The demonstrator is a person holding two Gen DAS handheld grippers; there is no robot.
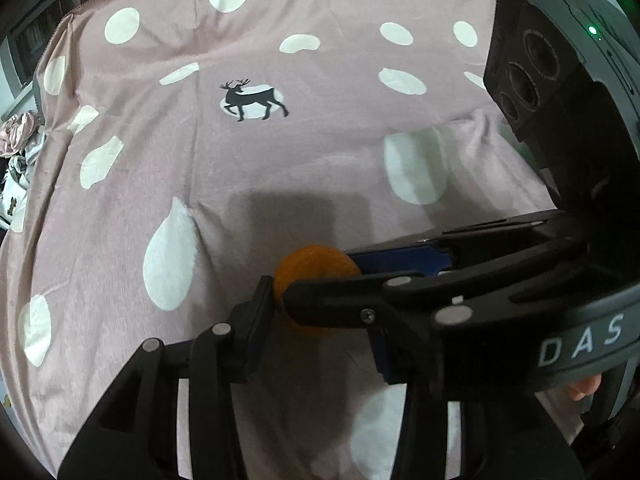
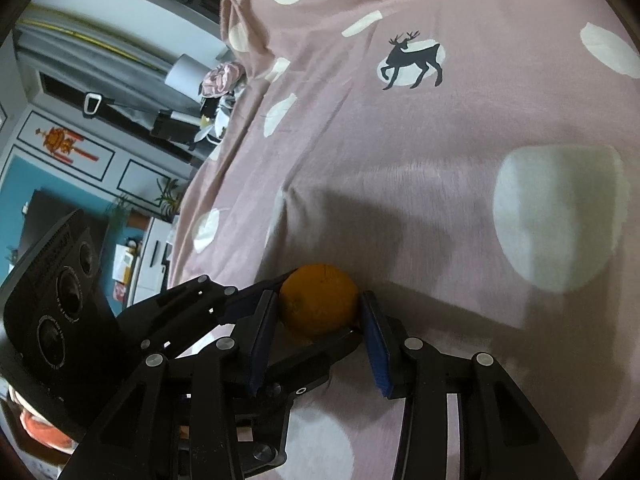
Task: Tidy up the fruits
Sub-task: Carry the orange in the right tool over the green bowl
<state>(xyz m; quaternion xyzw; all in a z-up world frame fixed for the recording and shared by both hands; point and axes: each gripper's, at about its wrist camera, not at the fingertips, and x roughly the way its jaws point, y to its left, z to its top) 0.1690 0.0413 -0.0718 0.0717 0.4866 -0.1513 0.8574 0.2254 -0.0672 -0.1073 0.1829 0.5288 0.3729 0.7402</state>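
At the lower centre of both views, the left gripper (image 1: 320, 312) and right gripper (image 2: 316, 316) both clamp one orange (image 2: 318, 300) on the pink blanket (image 2: 440, 140), so a handover seems in hand and next one must release.

You had one orange (image 2: 318, 300) in view, the only fruit visible. Two grippers were there: the left gripper (image 1: 326, 306) and the right gripper (image 2: 320, 312), each with two fingers, four in all. One pink blanket (image 1: 320, 152) lay underneath, carrying one deer print (image 1: 253, 98). White dots on it: about twenty in the left wrist view, several cut off at the edges, so your tally stayed rough.
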